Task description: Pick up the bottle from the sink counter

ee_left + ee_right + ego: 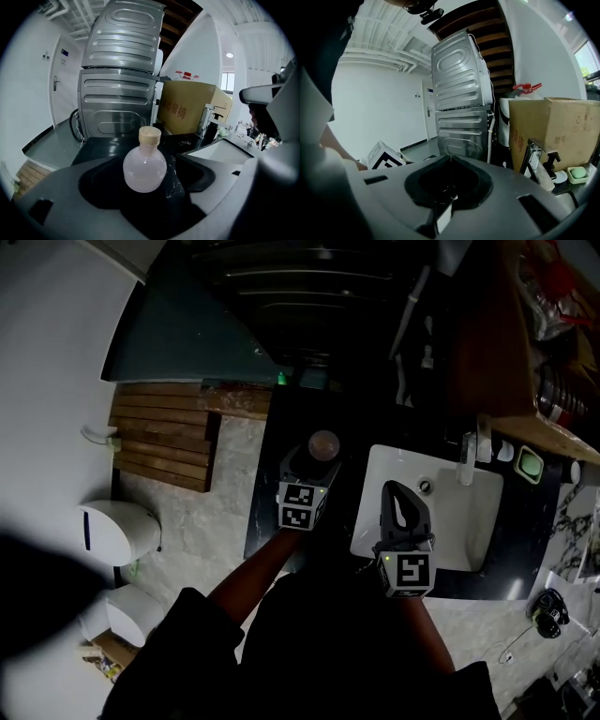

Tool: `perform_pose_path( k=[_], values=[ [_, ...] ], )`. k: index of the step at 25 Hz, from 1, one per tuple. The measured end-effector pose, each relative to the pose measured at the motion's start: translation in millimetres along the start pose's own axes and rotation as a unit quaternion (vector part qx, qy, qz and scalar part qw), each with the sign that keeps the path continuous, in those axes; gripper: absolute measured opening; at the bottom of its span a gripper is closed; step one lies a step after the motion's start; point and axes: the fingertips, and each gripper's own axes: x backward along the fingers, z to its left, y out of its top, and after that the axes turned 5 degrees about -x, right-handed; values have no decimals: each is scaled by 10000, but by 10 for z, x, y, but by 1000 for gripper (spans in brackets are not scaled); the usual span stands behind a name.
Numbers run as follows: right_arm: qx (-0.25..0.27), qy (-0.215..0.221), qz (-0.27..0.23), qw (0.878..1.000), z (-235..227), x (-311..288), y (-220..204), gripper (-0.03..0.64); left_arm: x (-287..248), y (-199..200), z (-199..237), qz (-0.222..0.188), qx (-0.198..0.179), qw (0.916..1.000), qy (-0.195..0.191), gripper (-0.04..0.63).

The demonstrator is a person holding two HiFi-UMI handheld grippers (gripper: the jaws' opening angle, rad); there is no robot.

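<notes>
White walls (375,93) enclose stacked steel machines (119,84) and a slatted wooden mat (164,442) on pale floor (220,521).

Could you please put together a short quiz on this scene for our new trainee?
1. True or false: the bottle stands upright on the dark counter.
2. The left gripper has its jaws: A) clamped tight on the bottle's cap; B) open, with the bottle between them; C) open, with nothing between them.
3. Fill in the blank: in the head view, the right gripper, its jaws together and empty, shows over the white ____.

Key: 1 true. 2 B. 3 sink.
</notes>
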Motion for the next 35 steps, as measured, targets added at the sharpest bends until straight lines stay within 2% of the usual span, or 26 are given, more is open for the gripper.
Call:
perform_pose_path(
  k=[9,14,20,23,27,31,35],
  values=[
    [-55,68,156,9998,-44,-67,-70,38,-314,-78,79,201,-2,9998,17,379],
    [-74,25,115,9999,-148,-84,-33,38,-423,-206,54,494,-70,9987,68,396],
    [275,86,162,9995,-151,-72,-75,38,-461,-279,51,791,-191,9963,289,396],
    [240,123,217,9994,-98,-47,-128,38,-459,-284,76,776,-199,9961,365,394],
    [515,216,315,9979,-31,-19,-164,38,-467,-261,68,745,-205,9963,368,394],
    [540,266,342,9976,9,7,-155,39,-451,-91,81,471,-407,9967,526,394],
    [548,229,351,9976,-3,31,-166,38,-536,-121,61,575,-413,9969,353,394]
  ],
)
